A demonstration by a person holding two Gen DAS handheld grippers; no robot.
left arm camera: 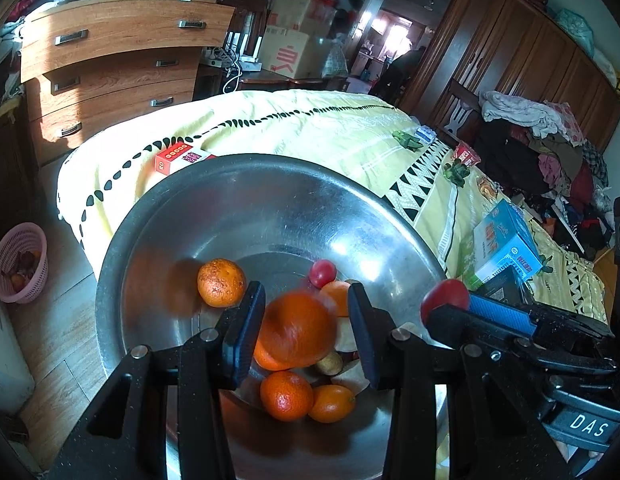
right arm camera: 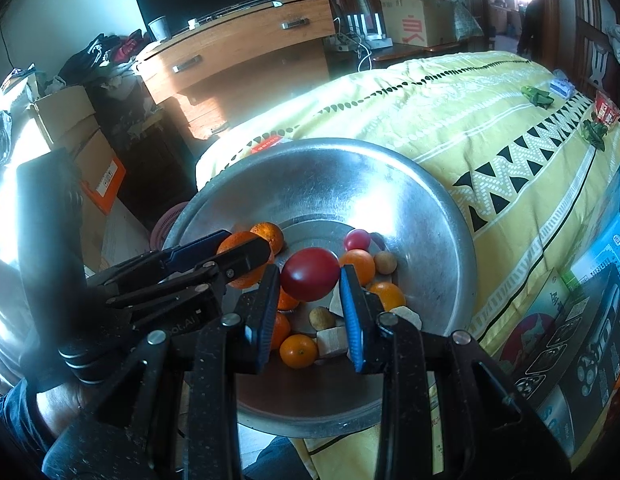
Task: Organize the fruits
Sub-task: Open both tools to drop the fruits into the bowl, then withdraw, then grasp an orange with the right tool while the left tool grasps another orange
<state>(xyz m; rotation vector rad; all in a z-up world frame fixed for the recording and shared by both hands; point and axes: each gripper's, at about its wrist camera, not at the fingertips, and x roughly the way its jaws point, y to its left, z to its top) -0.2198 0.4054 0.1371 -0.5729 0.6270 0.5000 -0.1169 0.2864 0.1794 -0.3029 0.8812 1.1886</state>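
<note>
Above the steel bowl (left arm camera: 158,248) on the bed, an orange (left arm camera: 298,326) is seen blurred between the parted left gripper (left arm camera: 306,332) fingers, grip uncertain, while a tomato (right arm camera: 310,274) is clamped crosswise by the right gripper (right arm camera: 310,304), directly over the piled fruit.

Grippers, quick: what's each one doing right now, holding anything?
Left gripper: open; a blurred orange sits between its fingers, no visible grip.
Right gripper: shut on the red tomato, over the metal bowl.
</note>
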